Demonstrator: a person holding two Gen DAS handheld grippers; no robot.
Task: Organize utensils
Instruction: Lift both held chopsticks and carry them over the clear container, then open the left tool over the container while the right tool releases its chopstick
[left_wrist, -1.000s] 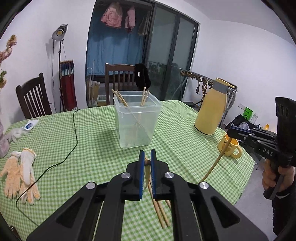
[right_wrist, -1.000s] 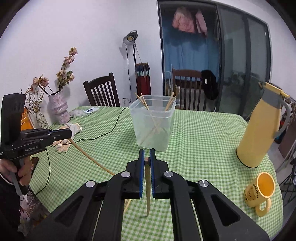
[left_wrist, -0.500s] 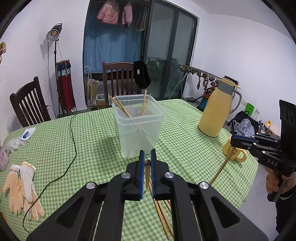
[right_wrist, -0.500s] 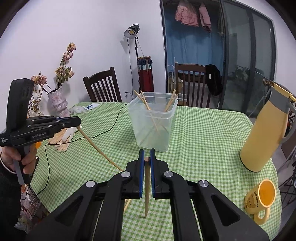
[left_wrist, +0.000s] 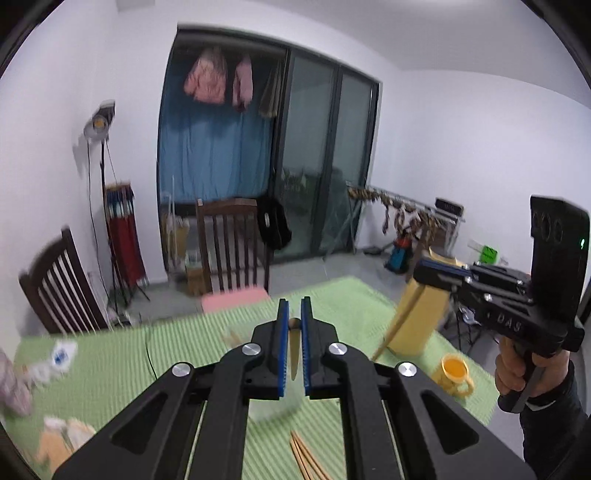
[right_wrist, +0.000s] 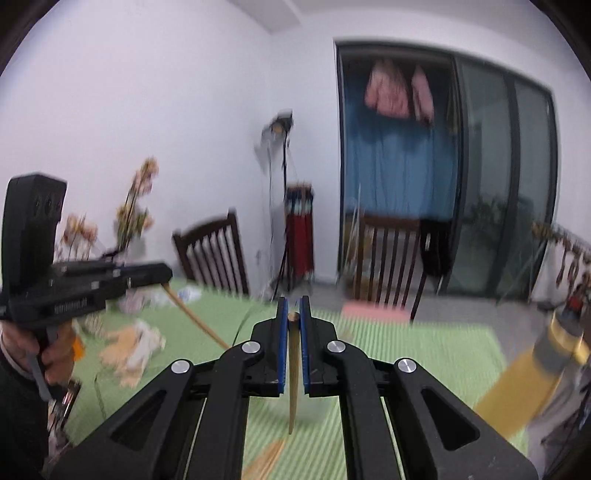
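Observation:
My left gripper (left_wrist: 294, 308) is shut on a wooden chopstick (left_wrist: 294, 350) that hangs down between its blue pads. In the same view my right gripper (left_wrist: 423, 270) is at the right, raised above the table, with another chopstick (left_wrist: 391, 328) slanting down from it. The right wrist view shows that gripper (right_wrist: 293, 302) shut on its chopstick (right_wrist: 293, 373), and the left gripper (right_wrist: 166, 275) at the left with its chopstick (right_wrist: 195, 321). The clear container (left_wrist: 271, 406) is almost wholly hidden behind the fingers. Loose chopsticks (left_wrist: 304, 456) lie on the green checked table (left_wrist: 184, 354).
A yellow thermos (left_wrist: 421, 317) and a yellow mug (left_wrist: 454, 371) stand at the table's right side. Work gloves (right_wrist: 133, 343) and a black cable lie on the left. Dark wooden chairs (left_wrist: 231, 243) stand behind the table. Both views are motion-blurred.
Both grippers have risen well above the table, each still shut on its chopstick. The clear container has dropped down the picture and out of sight behind the fingers.

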